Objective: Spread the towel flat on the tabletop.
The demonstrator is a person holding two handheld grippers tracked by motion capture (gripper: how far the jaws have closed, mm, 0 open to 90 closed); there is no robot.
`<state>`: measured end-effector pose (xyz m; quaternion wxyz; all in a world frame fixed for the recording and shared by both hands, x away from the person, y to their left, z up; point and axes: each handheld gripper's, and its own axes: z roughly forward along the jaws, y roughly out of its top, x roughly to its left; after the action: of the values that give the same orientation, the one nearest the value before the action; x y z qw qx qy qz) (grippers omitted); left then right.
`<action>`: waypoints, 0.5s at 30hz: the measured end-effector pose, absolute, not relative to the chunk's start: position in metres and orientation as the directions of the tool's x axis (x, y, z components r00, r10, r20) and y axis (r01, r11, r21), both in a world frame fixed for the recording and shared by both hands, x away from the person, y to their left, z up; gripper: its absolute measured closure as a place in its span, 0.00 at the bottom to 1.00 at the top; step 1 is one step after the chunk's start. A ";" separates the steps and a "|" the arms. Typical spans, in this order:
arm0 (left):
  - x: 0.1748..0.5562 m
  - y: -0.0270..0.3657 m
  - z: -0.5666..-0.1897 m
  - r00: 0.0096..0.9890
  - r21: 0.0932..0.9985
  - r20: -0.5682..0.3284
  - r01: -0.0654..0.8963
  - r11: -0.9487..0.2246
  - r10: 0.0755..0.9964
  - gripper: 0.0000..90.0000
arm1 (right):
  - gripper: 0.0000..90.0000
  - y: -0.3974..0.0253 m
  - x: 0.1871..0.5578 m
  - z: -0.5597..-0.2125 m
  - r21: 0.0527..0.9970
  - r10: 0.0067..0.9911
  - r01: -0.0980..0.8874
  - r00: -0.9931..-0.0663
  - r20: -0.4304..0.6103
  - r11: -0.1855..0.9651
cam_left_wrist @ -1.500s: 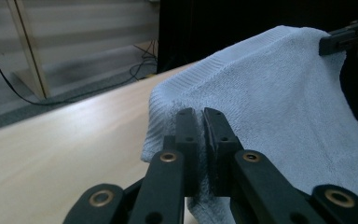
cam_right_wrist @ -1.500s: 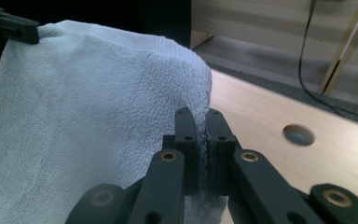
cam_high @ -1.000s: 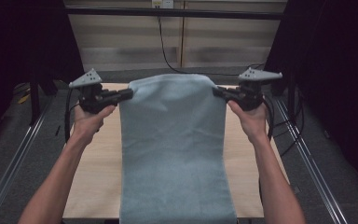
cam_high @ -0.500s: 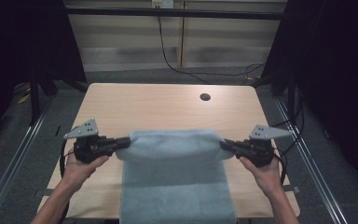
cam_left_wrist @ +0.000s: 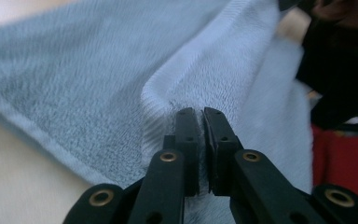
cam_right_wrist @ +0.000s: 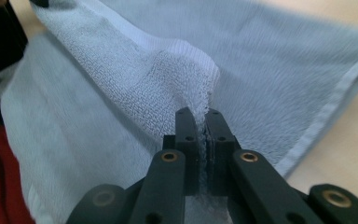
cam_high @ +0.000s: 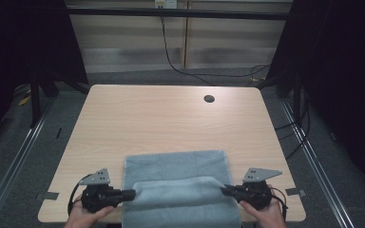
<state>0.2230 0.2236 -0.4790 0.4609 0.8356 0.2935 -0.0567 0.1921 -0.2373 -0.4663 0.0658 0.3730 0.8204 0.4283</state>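
A light blue towel [cam_high: 178,183] lies at the near edge of a pale wooden table [cam_high: 171,116], its near part hanging over that edge. From above, the left gripper [cam_high: 126,194] and right gripper [cam_high: 227,191] hold opposite ends of a raised ridge across the towel, each in a hand. The two gripper views add the detail: each pair of black jaws is pressed together, pinching a gathered corner of terry cloth.

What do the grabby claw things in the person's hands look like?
Each claw, left and right, is black with two straight jaws and brass-coloured rivets. A grey three-cornered plate sits on top of each, and a black cable loops off the back. No sleeves show.
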 end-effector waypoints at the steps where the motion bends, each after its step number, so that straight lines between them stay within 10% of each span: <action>1: 0.218 0.221 -0.483 0.819 0.725 -0.372 0.550 -0.414 0.436 0.95 | 0.96 -0.235 0.191 -0.473 0.739 0.669 0.566 -0.712 0.214 0.366; 15: 0.265 0.218 -0.501 0.808 0.719 -0.274 0.533 -0.447 0.522 0.95 | 0.96 -0.222 0.214 -0.493 0.696 0.690 0.599 -0.694 0.205 0.396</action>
<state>0.2648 0.2178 -0.5015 0.4248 0.8505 0.3101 -0.0064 0.2140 -0.2225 -0.4934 0.0581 0.3869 0.8333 0.3905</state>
